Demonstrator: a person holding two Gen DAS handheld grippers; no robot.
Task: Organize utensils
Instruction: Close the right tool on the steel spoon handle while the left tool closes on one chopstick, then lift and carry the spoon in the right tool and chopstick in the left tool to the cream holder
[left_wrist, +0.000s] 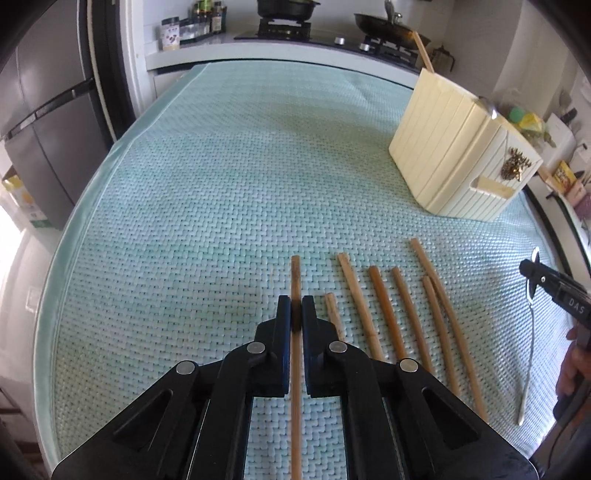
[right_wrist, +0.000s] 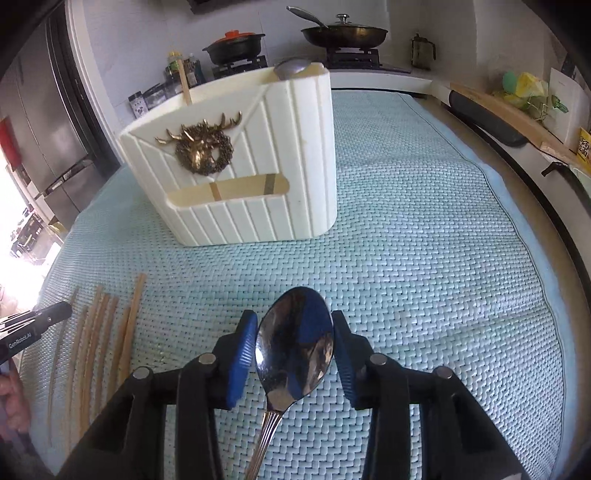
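My left gripper (left_wrist: 296, 309) is shut on a wooden chopstick (left_wrist: 295, 271) that runs between its fingers over the woven mat. Several more chopsticks (left_wrist: 382, 312) lie side by side on the mat just right of it. My right gripper (right_wrist: 294, 334) stands around the bowl of a metal spoon (right_wrist: 294, 343), its blue pads (right_wrist: 243, 354) touching the bowl's edges. The cream utensil holder (right_wrist: 258, 162) stands ahead of it, with one chopstick and a spoon inside. The holder (left_wrist: 454, 147) is at the far right in the left wrist view, where the spoon (left_wrist: 530, 350) and right gripper (left_wrist: 535, 273) also show.
A pale green woven mat (left_wrist: 221, 184) covers the table. Behind it is a stove counter with pans (right_wrist: 343, 35) and spice jars (left_wrist: 170, 33). A fridge (left_wrist: 44, 122) stands at the left. A cutting board and clutter (right_wrist: 517, 107) line the right counter.
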